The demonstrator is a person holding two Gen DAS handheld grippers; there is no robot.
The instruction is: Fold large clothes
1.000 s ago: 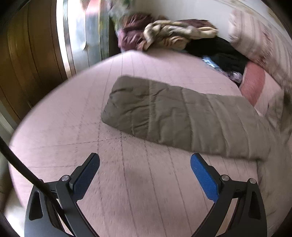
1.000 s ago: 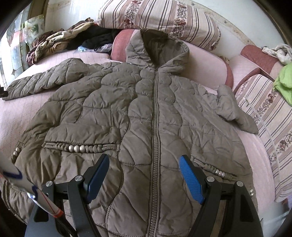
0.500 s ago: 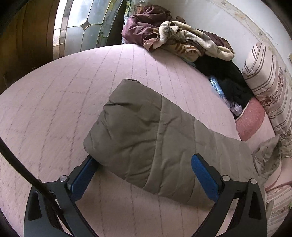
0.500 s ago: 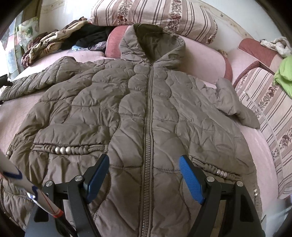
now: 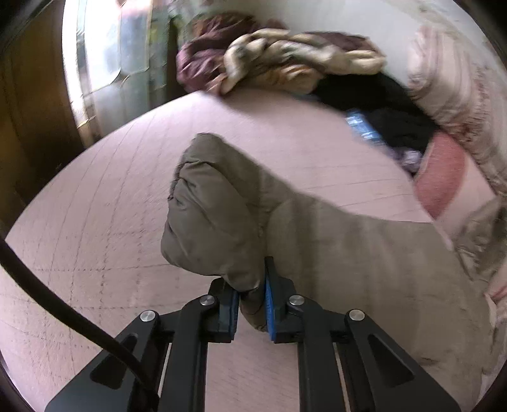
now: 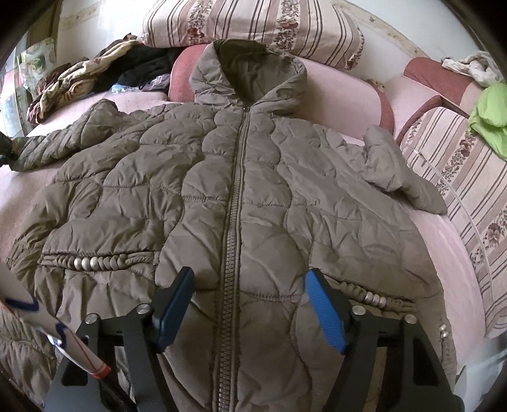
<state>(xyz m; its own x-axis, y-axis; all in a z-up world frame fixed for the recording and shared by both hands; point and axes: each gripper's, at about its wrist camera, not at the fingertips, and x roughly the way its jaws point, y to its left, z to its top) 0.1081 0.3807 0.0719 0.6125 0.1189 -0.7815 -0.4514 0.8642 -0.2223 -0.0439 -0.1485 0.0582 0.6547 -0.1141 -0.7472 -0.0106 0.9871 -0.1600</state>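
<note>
At far left, we are pinching the cuff end of the jacket's sleeve (image 5: 221, 222) in the left gripper (image 5: 252, 304): its blue-padded jaws are closing tightly on a bunched fold of the padded fabric, and the cuff is rising clear of the pink quilted bed cover (image 5: 95, 253). Beyond it, a heap of other clothes (image 5: 279, 63) is lying near the window.

Moving rightward, we are viewing the whole brown quilted hooded jacket (image 6: 253, 190), which is lying front-up and zipped on the bed, its hood (image 6: 250, 73) resting against a pink cushion (image 6: 345, 104) below a striped pillow (image 6: 253, 25). We are holding the right gripper (image 6: 250, 310) above the lower zip with its jaws standing wide apart, gripping nothing. At right, the other sleeve (image 6: 399, 171) is lying crumpled beside the body, near a striped cushion (image 6: 459, 177) and a green garment (image 6: 491, 117).

We are judging the fold to be at its very start: one sleeve is being gathered, while the body, hood and second sleeve are remaining spread and unfolded. The jacket is looking thick, puffy and springy, with beaded pocket trims (image 6: 92, 261).
</note>
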